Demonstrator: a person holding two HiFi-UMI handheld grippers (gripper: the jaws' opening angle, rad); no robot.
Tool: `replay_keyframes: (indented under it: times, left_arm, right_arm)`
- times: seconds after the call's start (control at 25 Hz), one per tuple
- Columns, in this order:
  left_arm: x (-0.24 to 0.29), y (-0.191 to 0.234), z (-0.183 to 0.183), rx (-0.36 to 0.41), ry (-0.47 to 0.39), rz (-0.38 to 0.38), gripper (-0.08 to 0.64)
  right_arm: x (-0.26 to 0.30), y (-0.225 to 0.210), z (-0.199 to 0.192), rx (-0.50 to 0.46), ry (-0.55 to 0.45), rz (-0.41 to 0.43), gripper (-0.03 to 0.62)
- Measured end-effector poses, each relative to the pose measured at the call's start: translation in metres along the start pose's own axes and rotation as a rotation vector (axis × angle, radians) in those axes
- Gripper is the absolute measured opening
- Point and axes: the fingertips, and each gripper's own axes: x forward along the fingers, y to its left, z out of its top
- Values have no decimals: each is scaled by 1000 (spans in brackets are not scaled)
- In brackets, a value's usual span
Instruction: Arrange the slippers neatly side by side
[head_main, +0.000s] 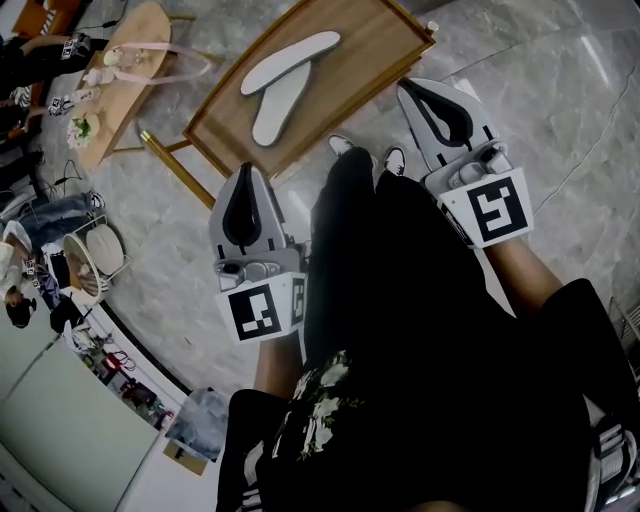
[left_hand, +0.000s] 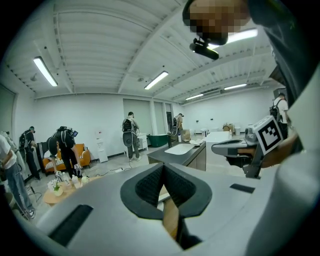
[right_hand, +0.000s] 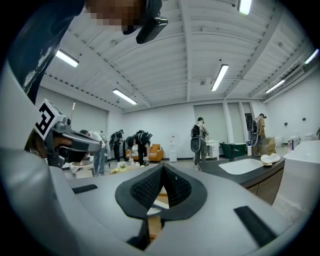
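White slippers (head_main: 280, 105) on wooden tray (head_main: 380, 50), edge cut off; left gripper (head_main: 243, 180), right gripper (head_main: 420, 98) clamped empty.

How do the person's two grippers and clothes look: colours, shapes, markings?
The left gripper and the right gripper are light grey, wedge-shaped shells narrowing toward the jaws, with black ribbed pads inside. Each bears a white cube with black square markers at its rear. The person wears black clothes; the top has a pale floral print.
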Motion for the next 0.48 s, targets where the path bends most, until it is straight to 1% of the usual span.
replay_keyframes:
  times: [0.08,0.24,0.4,0.48]
  left_arm:
    - [1,0,-4,-1,3,-7,2]
    - [0,-2,-11,-35,4,3,2]
    - [0,4,-23,-72,14,21,2]
    - [1,7,-26,-91,18,32,2]
  right_arm:
    - [2,2,-2,-4,5,0,-3]
    - [0,6,-6,-15,31,17,-2]
    - [7,16,-12,-59,83,59,-2]
    - [14,19,-11,-72,93,82,-3]
